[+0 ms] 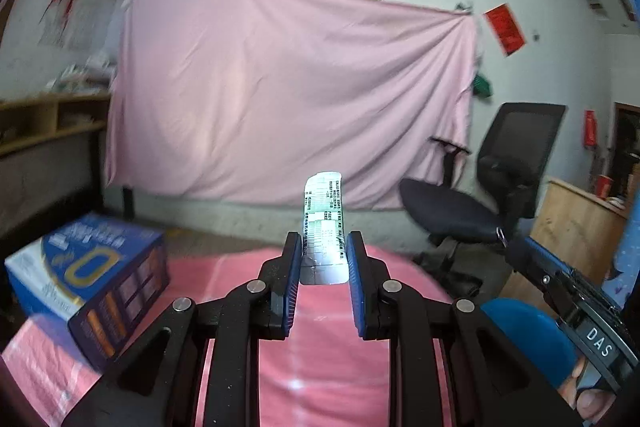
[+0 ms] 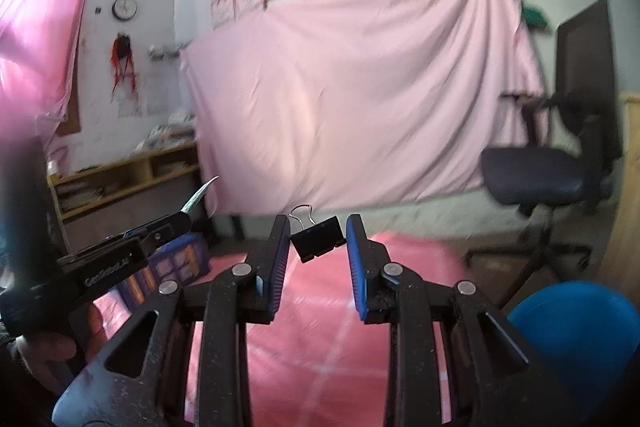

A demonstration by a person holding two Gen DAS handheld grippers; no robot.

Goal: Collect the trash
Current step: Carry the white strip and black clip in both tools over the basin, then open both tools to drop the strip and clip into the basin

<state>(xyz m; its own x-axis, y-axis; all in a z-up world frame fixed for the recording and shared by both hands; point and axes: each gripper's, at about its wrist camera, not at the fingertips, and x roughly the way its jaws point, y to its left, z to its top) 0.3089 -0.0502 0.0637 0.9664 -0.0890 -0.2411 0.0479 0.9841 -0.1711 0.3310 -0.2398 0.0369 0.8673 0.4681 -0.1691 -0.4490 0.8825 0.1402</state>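
My left gripper [image 1: 324, 247] is shut on a flat silvery wrapper [image 1: 323, 211] with printed text; the wrapper sticks up and forward from between the blue pads. My right gripper [image 2: 318, 231] is shut on a black binder clip [image 2: 319, 242], which sits tilted between the pads with its wire handle pointing up and left. Both grippers hang above the pink-covered table [image 1: 320, 355], pointing almost level at the far wall. In the right wrist view the wrapper [image 2: 200, 195] shows edge-on at the left. A blue bin [image 2: 580, 331] stands low on the right, beside the table.
A blue printed box [image 1: 88, 275] lies on the table's left part. A black office chair [image 1: 500, 187] stands beyond the table on the right, next to a wooden desk [image 1: 576, 227]. A pink sheet [image 1: 288, 91] hangs on the far wall, with shelves [image 2: 120, 179] to its left.
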